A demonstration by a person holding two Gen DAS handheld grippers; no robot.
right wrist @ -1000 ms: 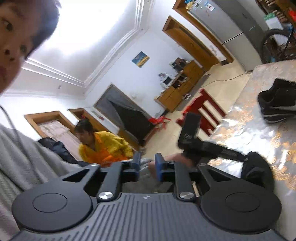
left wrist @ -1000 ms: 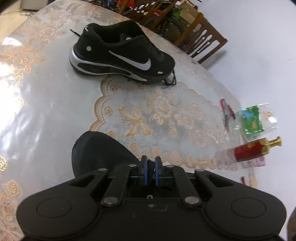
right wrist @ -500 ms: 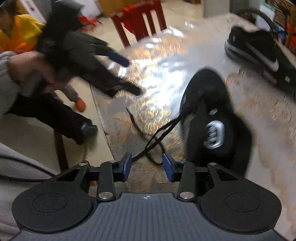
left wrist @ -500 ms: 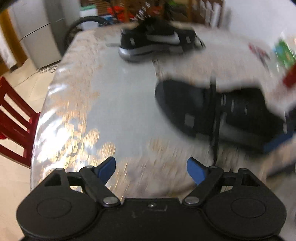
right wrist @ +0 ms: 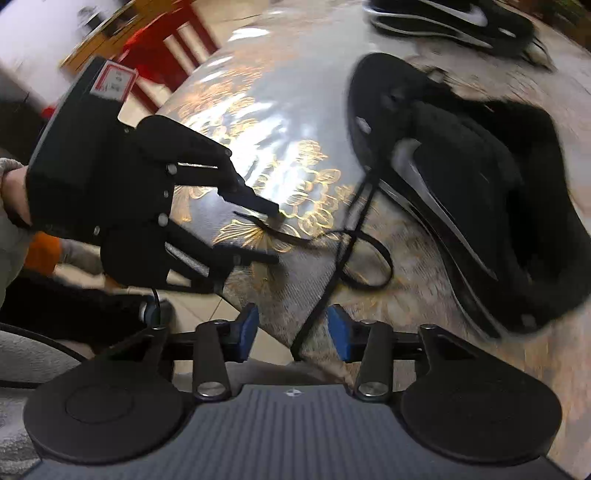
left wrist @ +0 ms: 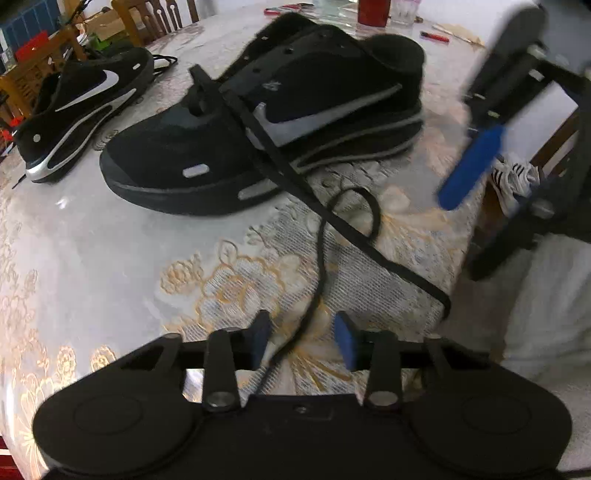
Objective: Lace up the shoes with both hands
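A black shoe (left wrist: 266,122) with a grey swoosh lies on the patterned table; it also shows in the right wrist view (right wrist: 461,184). Two black lace ends trail from it toward the table's near edge. My left gripper (left wrist: 301,341) is open, with one lace end (left wrist: 317,266) running between its blue pads, not pinched. My right gripper (right wrist: 291,328) is open, with the other lace end (right wrist: 321,306) lying between its pads at the table edge. Each gripper shows in the other's view, the right gripper (left wrist: 476,166) blurred, the left gripper (right wrist: 273,232) open over a lace tip.
A second black shoe (left wrist: 81,107) with a white swoosh stands further back on the table, also in the right wrist view (right wrist: 443,18). A red bottle (left wrist: 373,11) and small items sit at the far edge. Wooden chairs (left wrist: 147,18) and a red chair (right wrist: 166,48) stand around.
Both grippers swung down to the near shoe's lace ends at the table edge. The left gripper went from shut to wide open, then narrowed; the right one opened wider.
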